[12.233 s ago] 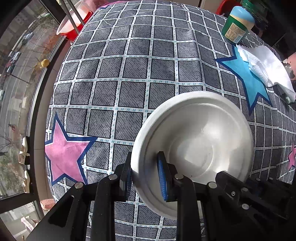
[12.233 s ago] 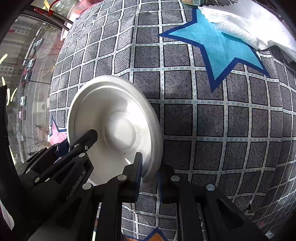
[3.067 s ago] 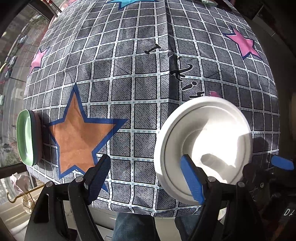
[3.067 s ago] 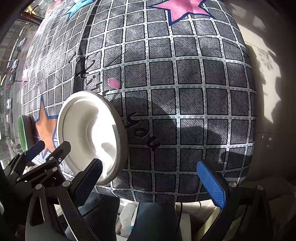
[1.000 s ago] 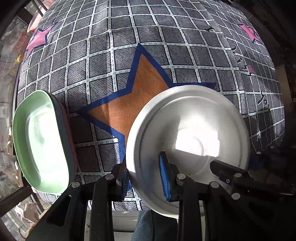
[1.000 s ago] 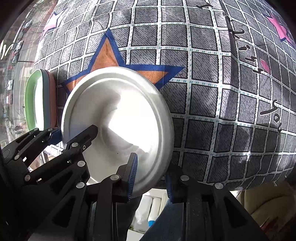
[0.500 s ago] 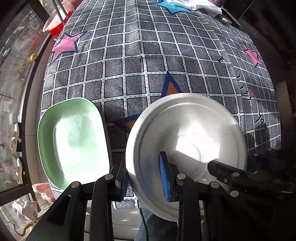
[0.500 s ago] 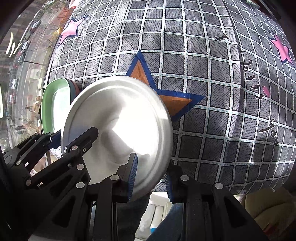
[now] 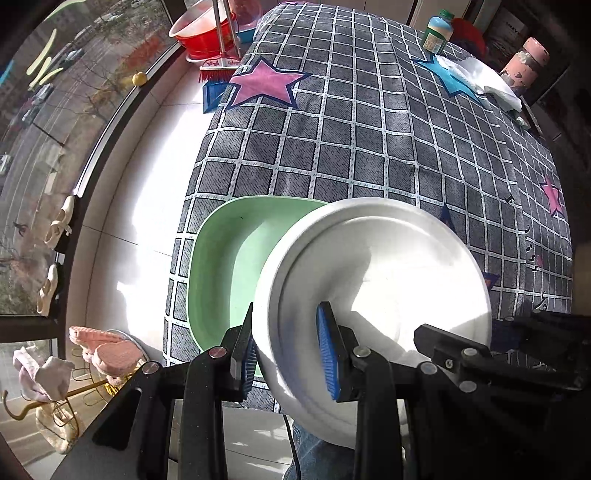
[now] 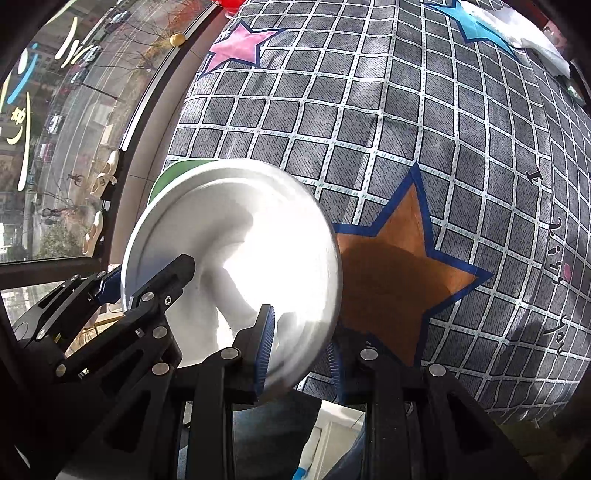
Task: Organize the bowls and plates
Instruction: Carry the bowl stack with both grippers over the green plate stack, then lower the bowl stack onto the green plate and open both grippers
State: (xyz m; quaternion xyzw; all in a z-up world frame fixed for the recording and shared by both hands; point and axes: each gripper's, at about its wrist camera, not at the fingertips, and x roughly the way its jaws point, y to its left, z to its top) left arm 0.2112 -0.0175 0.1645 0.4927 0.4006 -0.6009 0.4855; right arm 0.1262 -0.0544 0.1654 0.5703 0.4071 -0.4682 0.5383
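A white round plate (image 9: 384, 280) hangs in the air over the table's near left corner, held at two spots on its rim. My left gripper (image 9: 288, 354) is shut on the plate's left rim, blue pads either side. My right gripper (image 10: 301, 354) is shut on the right rim of the same white plate (image 10: 236, 251). Under and to the left of it a green rectangular dish (image 9: 229, 258) rests on the checked tablecloth (image 9: 369, 147); the plate covers its right part. In the right wrist view only a sliver of the green dish (image 10: 166, 173) shows.
An orange star (image 10: 399, 266) is printed on the cloth right of the plate. At the far end stand a green bottle (image 9: 439, 33), a white cloth (image 9: 484, 77) and a pink flask (image 9: 524, 62). A red basin (image 9: 207, 29) sits on the floor by the window. A person's jeans (image 9: 314, 454) show below.
Both grippers have risen and carried the white plate left, off the orange star and over the green dish. More of the table's far end has come into view.
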